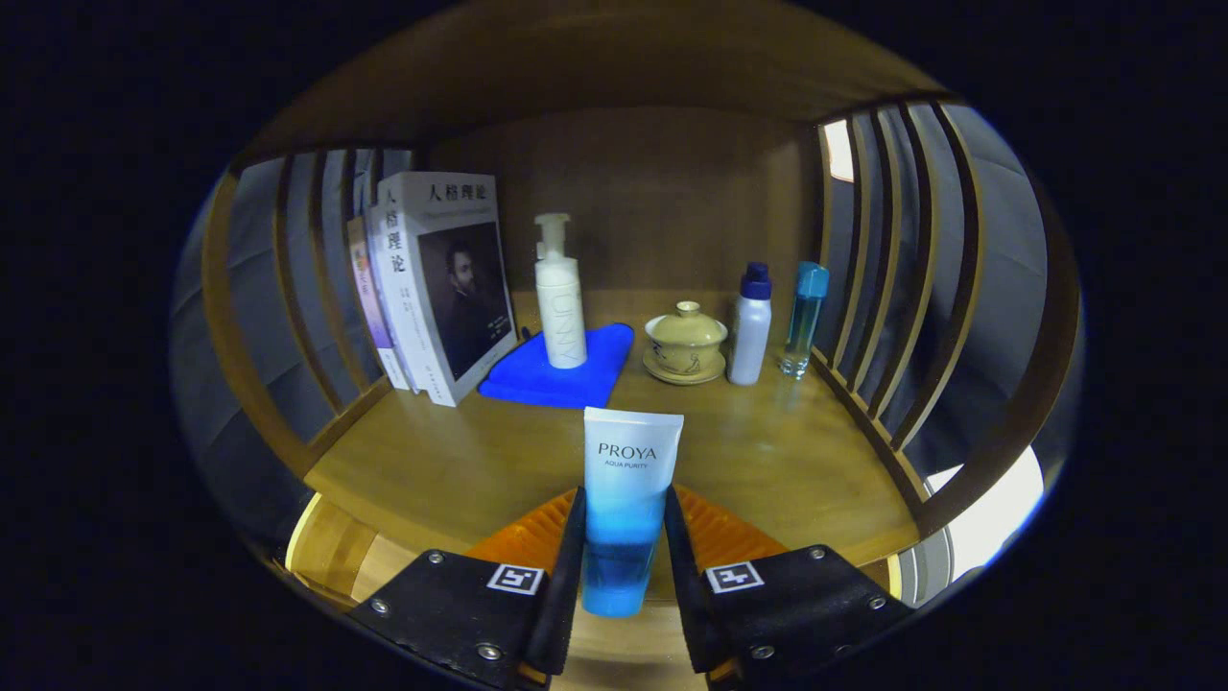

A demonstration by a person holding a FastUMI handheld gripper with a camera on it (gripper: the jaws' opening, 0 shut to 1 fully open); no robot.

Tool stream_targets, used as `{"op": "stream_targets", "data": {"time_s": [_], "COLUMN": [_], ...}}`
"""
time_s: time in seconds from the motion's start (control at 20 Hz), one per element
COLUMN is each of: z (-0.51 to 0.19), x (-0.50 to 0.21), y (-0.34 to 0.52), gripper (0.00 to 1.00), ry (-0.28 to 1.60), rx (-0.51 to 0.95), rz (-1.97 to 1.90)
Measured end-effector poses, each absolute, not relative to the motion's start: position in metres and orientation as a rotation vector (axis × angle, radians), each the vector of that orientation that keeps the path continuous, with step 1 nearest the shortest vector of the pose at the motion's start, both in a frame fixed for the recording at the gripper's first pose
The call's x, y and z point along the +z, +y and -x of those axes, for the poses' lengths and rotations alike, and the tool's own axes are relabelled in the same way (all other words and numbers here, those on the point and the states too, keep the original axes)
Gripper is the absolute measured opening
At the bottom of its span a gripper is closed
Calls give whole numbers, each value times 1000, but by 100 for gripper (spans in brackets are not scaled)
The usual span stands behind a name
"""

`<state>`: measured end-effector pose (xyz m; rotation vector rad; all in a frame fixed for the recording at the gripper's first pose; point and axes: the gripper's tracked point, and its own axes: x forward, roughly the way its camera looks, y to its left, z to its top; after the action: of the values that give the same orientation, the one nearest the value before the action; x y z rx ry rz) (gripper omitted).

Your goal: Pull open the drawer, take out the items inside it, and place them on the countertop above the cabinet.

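Fingers (624,537) pinch the upright tube (628,480) from both sides — its lower part hidden between them, above the countertop (460,461).

Tube (628,499): lower sides covered by the tongs (624,566), both fingers pressed against it. Books (422,288): those behind the front one show spines alone; titles too small to tell. Blue cloth (561,369): middle hidden under the pump bottle (560,297). Tabletop (767,451): near edge hidden behind the tongs.

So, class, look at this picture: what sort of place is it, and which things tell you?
Probably a home-style wooden countertop: books, toiletry bottles and a lidded teacup stand there. The gripper holds a tube.
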<state>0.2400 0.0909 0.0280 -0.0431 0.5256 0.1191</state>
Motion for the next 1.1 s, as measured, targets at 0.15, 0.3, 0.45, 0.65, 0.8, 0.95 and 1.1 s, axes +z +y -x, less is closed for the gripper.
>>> {"op": "stream_targets", "data": {"time_s": [0.15, 0.3, 0.45, 0.65, 0.8, 0.95, 1.1], "z": [-252, -258, -260, -259, -251, -240, -222], "x": [22, 7, -2, 5, 21, 38, 57], "y": [86, 82, 85, 87, 92, 102, 110], "gripper": [50, 50, 51, 65, 93, 95, 95], "ry": [518, 510, 511, 470, 410, 345, 289], "rx": [81, 48, 37, 10, 9, 32, 54], "rz": [46, 72, 110, 115, 136, 128, 96]}}
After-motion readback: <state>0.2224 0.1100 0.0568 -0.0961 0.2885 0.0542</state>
